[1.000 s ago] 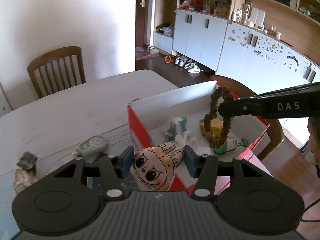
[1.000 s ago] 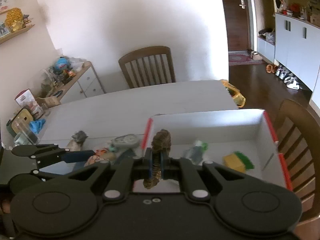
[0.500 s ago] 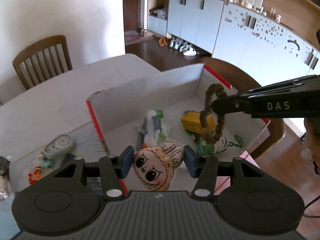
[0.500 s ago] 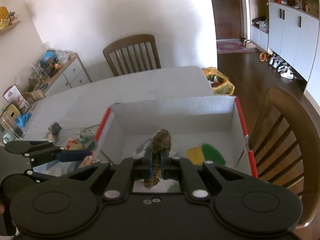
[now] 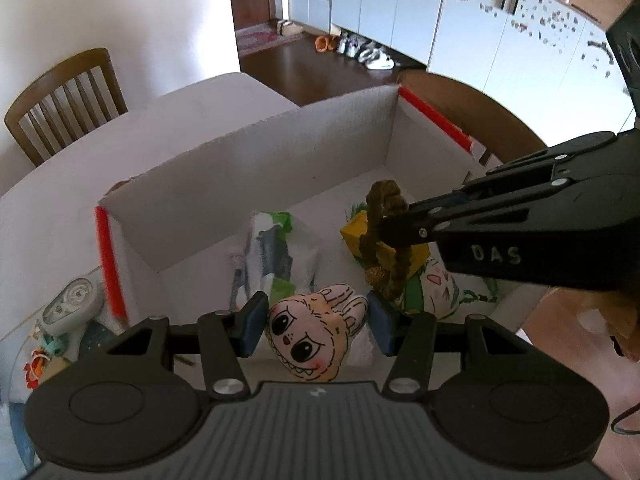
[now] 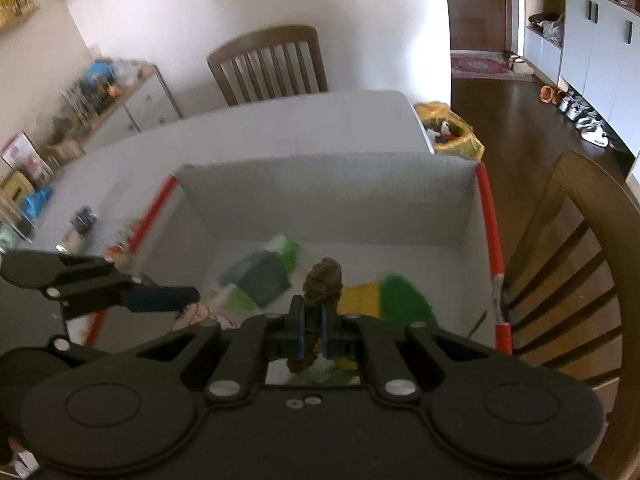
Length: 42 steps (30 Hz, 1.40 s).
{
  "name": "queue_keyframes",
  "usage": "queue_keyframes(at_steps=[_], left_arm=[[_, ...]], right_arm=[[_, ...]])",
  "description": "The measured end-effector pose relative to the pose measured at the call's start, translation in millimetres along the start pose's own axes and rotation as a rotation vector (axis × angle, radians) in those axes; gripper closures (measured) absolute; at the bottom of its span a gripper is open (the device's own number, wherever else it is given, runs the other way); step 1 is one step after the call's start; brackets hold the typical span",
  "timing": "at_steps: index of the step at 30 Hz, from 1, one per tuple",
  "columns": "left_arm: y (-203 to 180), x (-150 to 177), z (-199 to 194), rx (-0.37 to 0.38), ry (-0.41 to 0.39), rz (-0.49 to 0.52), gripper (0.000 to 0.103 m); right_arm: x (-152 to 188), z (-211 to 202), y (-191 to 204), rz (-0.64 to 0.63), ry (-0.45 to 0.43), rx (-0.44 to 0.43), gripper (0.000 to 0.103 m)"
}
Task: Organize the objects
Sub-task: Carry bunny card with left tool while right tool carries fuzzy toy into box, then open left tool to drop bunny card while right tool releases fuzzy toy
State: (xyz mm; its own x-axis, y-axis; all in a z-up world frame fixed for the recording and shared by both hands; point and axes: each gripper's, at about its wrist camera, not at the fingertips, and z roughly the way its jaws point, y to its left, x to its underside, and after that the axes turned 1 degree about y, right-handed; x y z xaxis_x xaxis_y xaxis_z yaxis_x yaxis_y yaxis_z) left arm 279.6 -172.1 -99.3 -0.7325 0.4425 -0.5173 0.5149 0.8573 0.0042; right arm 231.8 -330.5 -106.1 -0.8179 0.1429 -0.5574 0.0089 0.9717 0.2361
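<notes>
My left gripper (image 5: 316,322) is shut on a pink monster-face toy (image 5: 314,338) and holds it over the near left part of the white box with red edges (image 5: 256,168). My right gripper (image 6: 311,330) is shut on a brown braided ring (image 6: 320,292), which hangs over the box's middle; the ring also shows in the left wrist view (image 5: 382,240). Inside the box lie a grey-green packet (image 5: 268,256), a yellow block (image 5: 384,240) and a green-printed item (image 5: 432,288).
A grey tape dispenser (image 5: 70,306) and small clutter lie on the table left of the box. One wooden chair (image 6: 268,64) stands behind the table. Another wooden chair (image 6: 576,264) stands right of the box. A yellow bag (image 6: 448,132) sits on the floor.
Both grippers have moved forward over the box, carrying the toy and the ring; the box interior now fills the views. Both grips stayed shut.
</notes>
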Motion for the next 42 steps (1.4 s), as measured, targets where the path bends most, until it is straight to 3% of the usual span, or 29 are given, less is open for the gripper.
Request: queue_keyframes(at_steps=[13,22,38,42], left_arm=[[-10.4,-5.2,33.0,0.000,0.101,0.008,0.049],[-6.6,-4.4,45.4,-0.010,0.145,-0.011,0.049],[-2.2,6.6,19.2,0.004,0.054,-0.059,0.040],[-1.3,12.9,4.2,0.011,0.020,-0.075,0.034]], right_arm=[[5.0,-0.1,-21.8,-0.005,0.034,0.014,0.096],[7.9,-9.9,-28.0,0.004,0.020,0.007,0.088],[18.6,-39.5,-24.5,0.009,-0.033,-0.022,0.071],[20.4,-47.9,-20.8,0.011,-0.052,-0.034,0.066]])
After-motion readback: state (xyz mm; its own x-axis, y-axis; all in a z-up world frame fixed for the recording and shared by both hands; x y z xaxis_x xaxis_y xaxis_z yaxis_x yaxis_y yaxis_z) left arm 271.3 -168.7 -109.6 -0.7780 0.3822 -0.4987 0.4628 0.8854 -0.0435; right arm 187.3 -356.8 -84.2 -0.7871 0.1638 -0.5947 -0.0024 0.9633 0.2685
